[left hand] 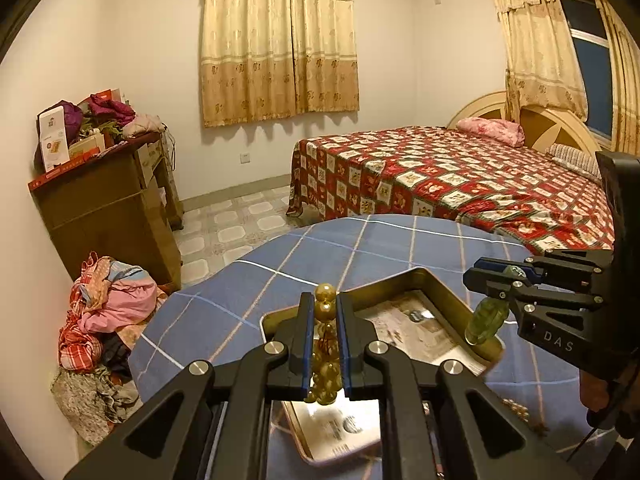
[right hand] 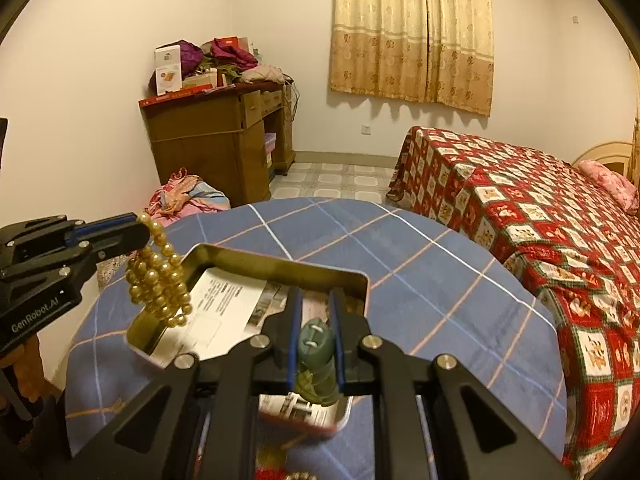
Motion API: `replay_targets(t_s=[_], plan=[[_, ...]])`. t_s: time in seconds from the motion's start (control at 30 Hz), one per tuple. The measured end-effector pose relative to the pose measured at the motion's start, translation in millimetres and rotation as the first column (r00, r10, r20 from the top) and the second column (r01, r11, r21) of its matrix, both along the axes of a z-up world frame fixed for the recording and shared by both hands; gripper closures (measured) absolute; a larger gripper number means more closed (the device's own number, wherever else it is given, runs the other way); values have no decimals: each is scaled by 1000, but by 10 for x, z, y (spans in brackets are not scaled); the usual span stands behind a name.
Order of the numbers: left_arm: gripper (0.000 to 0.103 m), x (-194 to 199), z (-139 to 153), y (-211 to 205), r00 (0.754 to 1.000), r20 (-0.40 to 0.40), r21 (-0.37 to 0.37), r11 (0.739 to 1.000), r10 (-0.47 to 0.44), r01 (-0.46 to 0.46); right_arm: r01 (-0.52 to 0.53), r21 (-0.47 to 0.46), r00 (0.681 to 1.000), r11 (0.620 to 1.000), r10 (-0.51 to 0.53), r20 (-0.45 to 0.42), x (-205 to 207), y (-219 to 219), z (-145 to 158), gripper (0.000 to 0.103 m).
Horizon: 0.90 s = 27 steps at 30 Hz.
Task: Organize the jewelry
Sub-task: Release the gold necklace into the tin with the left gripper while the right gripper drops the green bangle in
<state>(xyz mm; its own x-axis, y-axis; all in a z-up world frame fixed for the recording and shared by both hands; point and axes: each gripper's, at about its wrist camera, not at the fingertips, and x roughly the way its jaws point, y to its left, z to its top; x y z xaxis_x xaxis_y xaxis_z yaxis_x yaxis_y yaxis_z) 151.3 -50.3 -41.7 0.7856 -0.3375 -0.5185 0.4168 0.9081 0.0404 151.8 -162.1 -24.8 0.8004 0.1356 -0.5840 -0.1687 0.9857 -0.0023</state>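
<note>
You are holding a golden bead string clamped in the left gripper and a green jade bracelet clamped in the right gripper, hovering over the open rectangular metal tin, so next lower both in.

A tin sits on the table (papers inside), with the bed behind.

A home bedroom: beyond the fingers stand a quilted bed, curtained window and cluttered wooden dresser.
</note>
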Motion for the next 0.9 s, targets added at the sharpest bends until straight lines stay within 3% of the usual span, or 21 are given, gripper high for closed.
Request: replay_targets(t_s=[0.53,0.9], plan=[[93,384,-271,-93,999,-7,109,993,50,-49,20,-38,999,999,-22,-35,416,77,-193,87],[93,513,-528,-70,994,-56,165,983,95,-84,42,-87,996,995,-48,-70,491,118,-352,87]])
